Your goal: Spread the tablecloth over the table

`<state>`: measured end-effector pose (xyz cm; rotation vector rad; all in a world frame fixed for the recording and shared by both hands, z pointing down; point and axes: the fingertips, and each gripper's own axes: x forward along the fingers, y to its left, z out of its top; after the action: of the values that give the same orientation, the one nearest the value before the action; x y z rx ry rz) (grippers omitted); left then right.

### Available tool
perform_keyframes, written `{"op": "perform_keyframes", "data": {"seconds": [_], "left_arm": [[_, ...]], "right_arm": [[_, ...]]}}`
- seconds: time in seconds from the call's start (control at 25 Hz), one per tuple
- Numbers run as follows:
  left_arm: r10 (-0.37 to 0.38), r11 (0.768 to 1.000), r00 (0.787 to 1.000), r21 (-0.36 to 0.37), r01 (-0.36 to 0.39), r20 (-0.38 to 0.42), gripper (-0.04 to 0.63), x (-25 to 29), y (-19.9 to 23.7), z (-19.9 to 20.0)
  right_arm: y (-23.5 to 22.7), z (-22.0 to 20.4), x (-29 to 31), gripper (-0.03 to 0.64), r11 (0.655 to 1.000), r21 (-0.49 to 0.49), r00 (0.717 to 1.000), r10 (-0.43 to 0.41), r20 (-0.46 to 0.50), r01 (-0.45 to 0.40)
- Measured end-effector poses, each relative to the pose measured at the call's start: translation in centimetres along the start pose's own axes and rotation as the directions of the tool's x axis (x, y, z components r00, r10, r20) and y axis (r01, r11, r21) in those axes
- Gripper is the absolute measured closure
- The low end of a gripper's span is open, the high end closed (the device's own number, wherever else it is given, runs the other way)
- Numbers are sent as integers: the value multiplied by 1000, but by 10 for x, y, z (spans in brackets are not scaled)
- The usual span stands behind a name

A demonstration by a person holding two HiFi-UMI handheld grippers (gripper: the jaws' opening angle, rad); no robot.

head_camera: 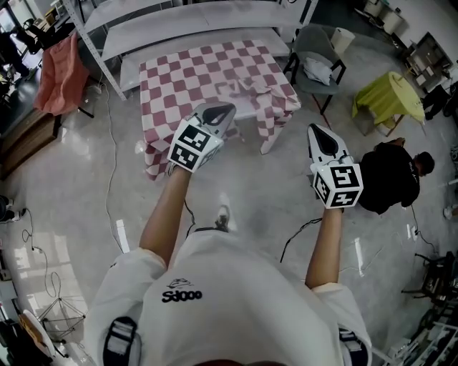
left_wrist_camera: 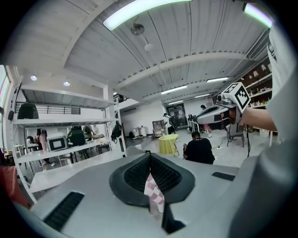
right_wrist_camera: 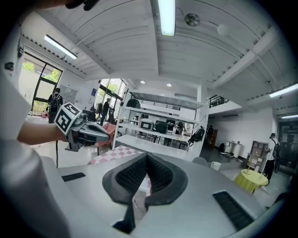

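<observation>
The tablecloth (head_camera: 207, 71) is checked dull red and white; the small table's cover (head_camera: 390, 96) is yellow-green.

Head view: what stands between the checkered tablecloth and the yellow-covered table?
A grey chair with something white on its seat stands between the tablecloth and the yellow-covered table; the head view shows it plainly.

Illumination: bright, even, indoor. Sources: a ceiling strip light (left_wrist_camera: 144, 11) in the left gripper view, and a second ceiling strip (right_wrist_camera: 166, 16) plus daylight windows (right_wrist_camera: 44, 83) in the right gripper view. All three burn out to white.

Head view: the polished floor (head_camera: 265, 193) carries pale glare streaks and only soft shadows. The centre of the tablecloth (head_camera: 193, 68) looks washed out, possibly by reflected light.

All views: strong fisheye bending. Gripper views: dark vignetted corners and a soft near foreground.
</observation>
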<state>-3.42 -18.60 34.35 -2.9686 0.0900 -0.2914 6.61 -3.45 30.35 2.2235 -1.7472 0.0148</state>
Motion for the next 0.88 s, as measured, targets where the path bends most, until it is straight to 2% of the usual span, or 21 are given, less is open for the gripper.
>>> {"op": "perform_keyframes", "data": {"seconds": [0.56, 0.8, 0.88], "left_arm": [[-27, 999, 999, -36, 26, -25, 566, 68, 76, -34], [-15, 999, 996, -41, 11, -88, 566, 97, 98, -62], [-15, 998, 993, -65, 7, -113, 566, 115, 98, -71]], "right_arm": [[-31, -19, 89, 595, 998, 44, 998, -33, -47, 36], [-50, -38, 121, 595, 994, 79, 995, -67, -69, 72], [-68, -49, 130, 594, 992, 93, 994, -77, -80, 85]]}}
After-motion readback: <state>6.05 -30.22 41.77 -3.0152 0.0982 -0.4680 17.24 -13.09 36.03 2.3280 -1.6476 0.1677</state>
